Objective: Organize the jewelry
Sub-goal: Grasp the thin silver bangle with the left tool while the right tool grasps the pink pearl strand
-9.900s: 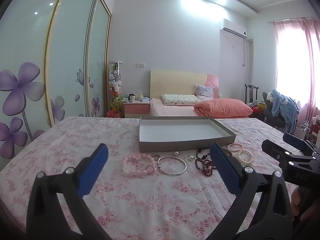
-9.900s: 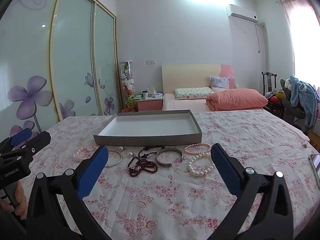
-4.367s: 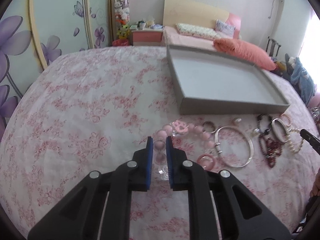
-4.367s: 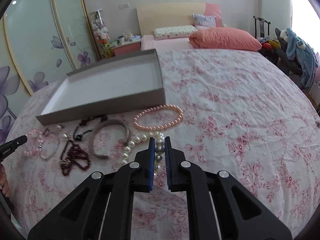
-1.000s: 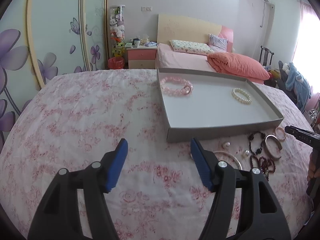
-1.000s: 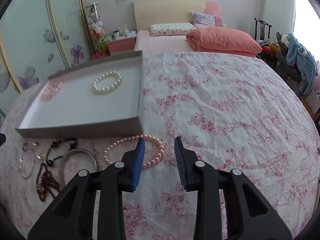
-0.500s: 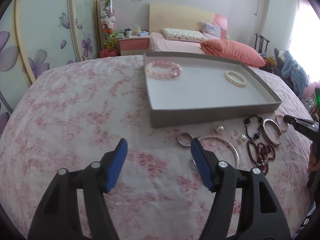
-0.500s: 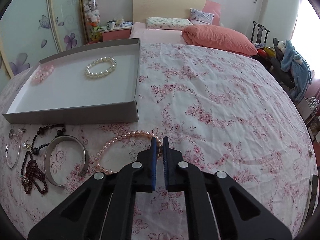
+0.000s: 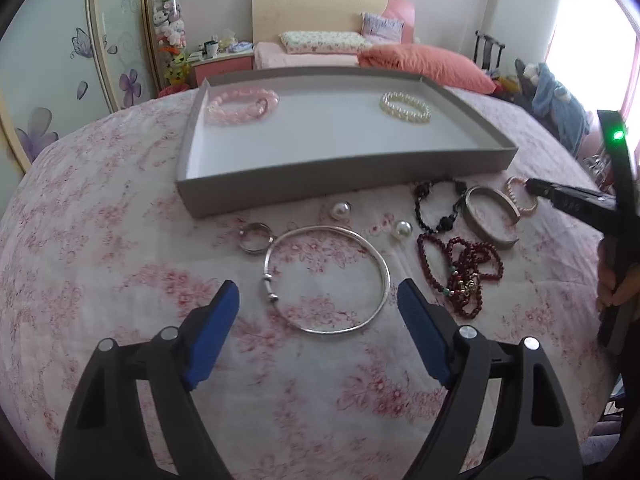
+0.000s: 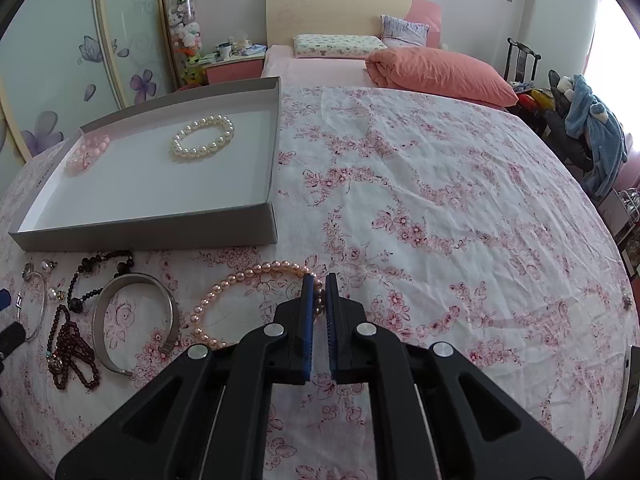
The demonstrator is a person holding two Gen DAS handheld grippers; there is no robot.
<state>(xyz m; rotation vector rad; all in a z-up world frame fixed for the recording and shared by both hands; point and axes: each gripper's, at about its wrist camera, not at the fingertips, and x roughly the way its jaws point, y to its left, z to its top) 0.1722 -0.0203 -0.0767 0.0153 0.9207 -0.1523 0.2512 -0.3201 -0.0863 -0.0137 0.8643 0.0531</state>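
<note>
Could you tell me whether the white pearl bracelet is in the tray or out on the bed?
In the tray: the white pearl bracelet lies flat on the tray floor, inside its walls.

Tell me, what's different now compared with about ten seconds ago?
The chunky pink bracelet and white pearl bracelet went from the bedspread into the grey tray. The right hand-held gripper has shut on the pink pearl strand; the left hand-held gripper, open, now frames the silver bangle. The other pieces and the tray stayed put.
</note>
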